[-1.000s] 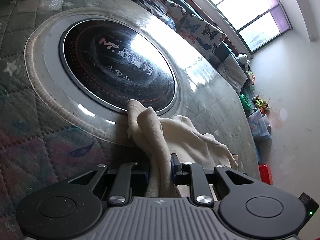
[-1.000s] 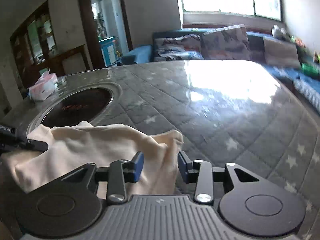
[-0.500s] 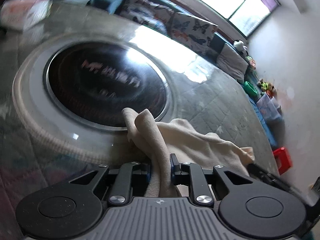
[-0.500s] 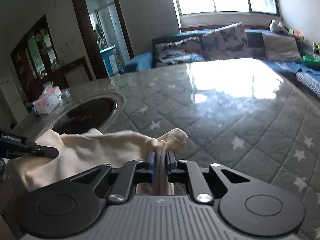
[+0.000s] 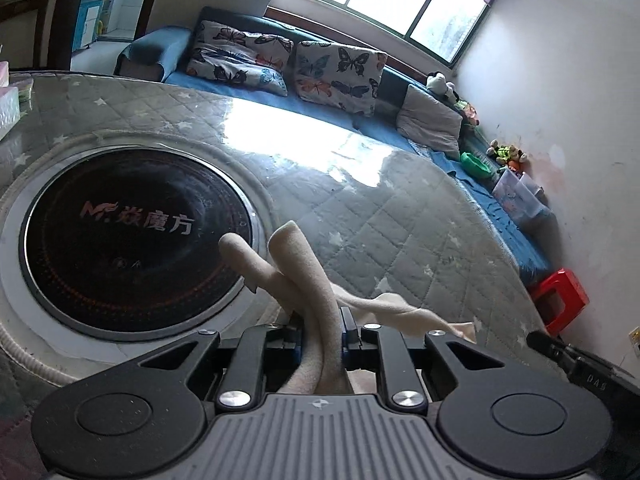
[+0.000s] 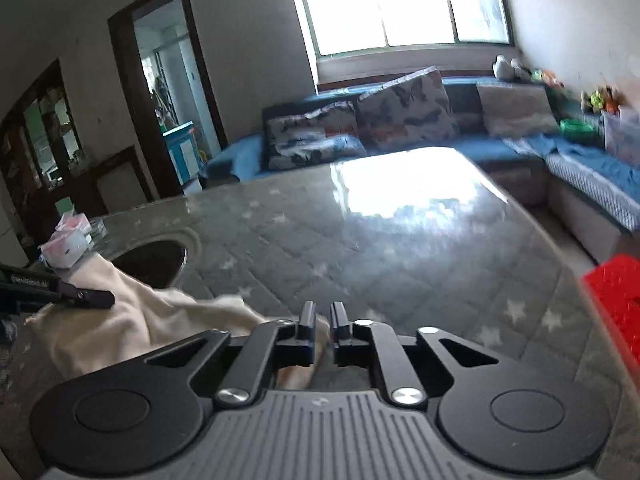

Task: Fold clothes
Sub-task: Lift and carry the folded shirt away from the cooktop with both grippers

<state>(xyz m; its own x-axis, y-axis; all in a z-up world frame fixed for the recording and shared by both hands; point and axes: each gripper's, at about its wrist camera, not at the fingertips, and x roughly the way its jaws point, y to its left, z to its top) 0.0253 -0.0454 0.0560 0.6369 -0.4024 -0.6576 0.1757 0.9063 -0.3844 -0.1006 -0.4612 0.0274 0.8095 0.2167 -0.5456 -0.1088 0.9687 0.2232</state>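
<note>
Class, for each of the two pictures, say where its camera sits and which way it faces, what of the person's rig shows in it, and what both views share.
Left wrist: on the left gripper, facing along its fingers over the table and hob toward the sofa; its jaws pinch the cloth.
Right wrist: on the right gripper, facing across the table toward the window; its jaws are shut on the cloth.
Shared: cloth, table, hob, sofa; each shows the other gripper's tip.

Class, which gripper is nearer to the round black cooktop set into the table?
Left. The left gripper hangs at the cooktop rim; the right gripper is further along the table, away from it.
</note>
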